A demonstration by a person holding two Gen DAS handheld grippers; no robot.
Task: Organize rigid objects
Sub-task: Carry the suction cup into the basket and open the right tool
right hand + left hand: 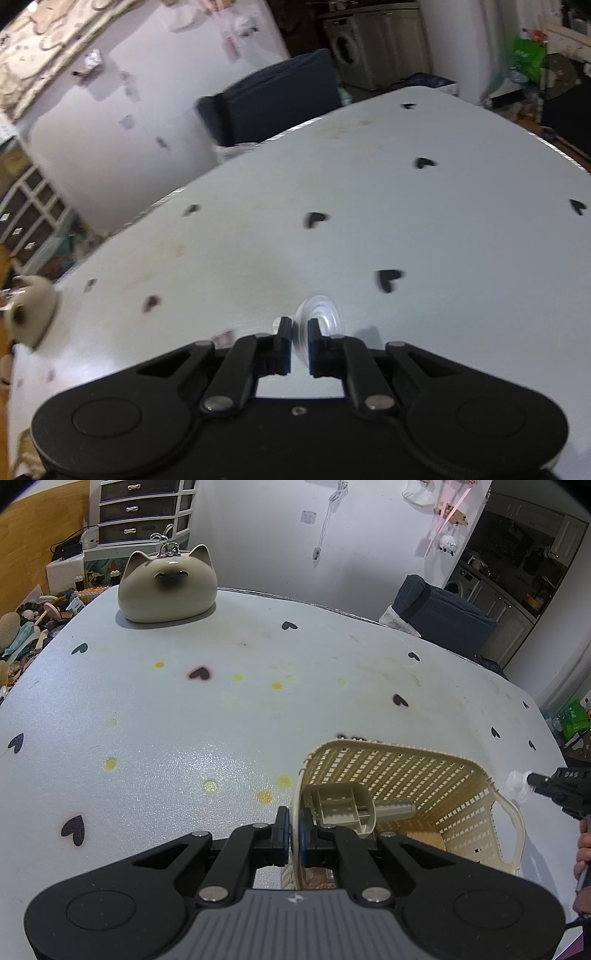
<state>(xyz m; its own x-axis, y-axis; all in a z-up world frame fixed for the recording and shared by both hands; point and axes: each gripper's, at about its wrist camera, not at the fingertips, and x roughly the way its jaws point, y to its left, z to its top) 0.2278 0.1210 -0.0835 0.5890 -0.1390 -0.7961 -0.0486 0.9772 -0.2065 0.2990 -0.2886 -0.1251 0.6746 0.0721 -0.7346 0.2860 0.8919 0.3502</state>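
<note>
A cream plastic basket [406,775] sits on the white table near me. My left gripper [294,821] is shut on the basket's left rim, one finger outside and one inside. Inside the basket lie a beige plastic part [338,806] with a metal cylinder [393,808] and a brown item [424,840]. My right gripper [298,334] is shut on a small clear plastic disc-like object [319,314] and holds it above the table. In the left wrist view the right gripper [528,781] shows at the right edge, just right of the basket, with the clear object [517,781] at its tip.
A cat-shaped ceramic jar [168,587] stands at the table's far left, also seen in the right wrist view [31,314]. The white table cover [221,701] has black hearts and yellow stains. A dark blue chair [439,613] stands beyond the far edge. Clutter lies left of the table.
</note>
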